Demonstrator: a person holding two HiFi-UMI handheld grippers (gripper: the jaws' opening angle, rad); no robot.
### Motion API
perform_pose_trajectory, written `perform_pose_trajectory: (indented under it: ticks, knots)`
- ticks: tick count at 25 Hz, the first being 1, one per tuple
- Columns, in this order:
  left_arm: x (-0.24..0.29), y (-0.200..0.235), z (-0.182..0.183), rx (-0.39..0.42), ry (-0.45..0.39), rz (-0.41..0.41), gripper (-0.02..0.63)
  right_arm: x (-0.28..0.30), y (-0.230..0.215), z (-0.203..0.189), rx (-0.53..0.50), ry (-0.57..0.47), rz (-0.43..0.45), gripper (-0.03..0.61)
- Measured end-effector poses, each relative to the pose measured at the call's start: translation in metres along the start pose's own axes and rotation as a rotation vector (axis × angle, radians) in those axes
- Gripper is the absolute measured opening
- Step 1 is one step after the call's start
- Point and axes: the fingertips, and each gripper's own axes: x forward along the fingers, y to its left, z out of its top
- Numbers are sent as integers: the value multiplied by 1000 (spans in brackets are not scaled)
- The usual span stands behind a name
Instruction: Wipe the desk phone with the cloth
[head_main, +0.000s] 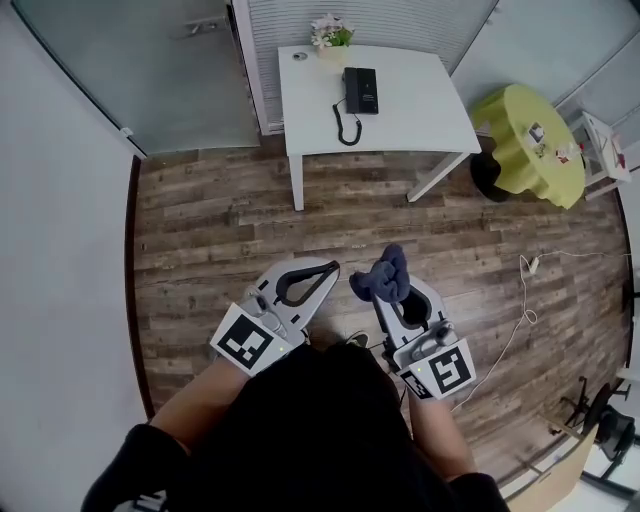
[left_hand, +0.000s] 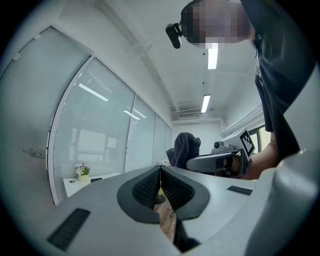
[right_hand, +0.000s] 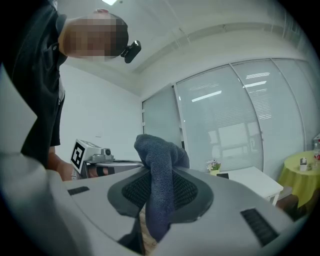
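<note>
**Both grippers held over the floor, cloth in the right, phone far ahead**

My right gripper has its jaws pressed onto a dark blue cloth. In the right gripper view the cloth runs down between the ribbed pads and bunches up above the jaw tips. My left gripper lies just beside it at 9 o'clock. Its jaws meet at the tips with nothing between them, as the left gripper view shows, and wood shows through the gap behind the pads. Both grippers hang over the wooden plank floor.

The desk phone is well apart from them, at 12 o'clock in the head view. It lies black on a white counter, with its coiled cord trailing toward the near edge. A small pot of flowers stands near the phone, at its 11 o'clock. A round table under a yellow-green cover stands at 2 o'clock from the grippers.
</note>
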Motion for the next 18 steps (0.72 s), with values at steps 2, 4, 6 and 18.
perform_pose_trajectory:
  ticks: [2, 4, 6, 18]
  knots:
    - [3, 3, 1, 2, -2, -2, 9, 2, -3, 1, 6, -5, -2, 100]
    - [9, 5, 2, 7, -1, -3, 9, 4, -9, 2, 10, -10, 1, 100]
    - [16, 7, 1, 8, 1, -1, 9, 6, -17, 2, 11, -13, 6, 100]
    - [99, 37, 8, 42, 31, 68, 9, 28, -105, 9, 15, -30, 110, 100]
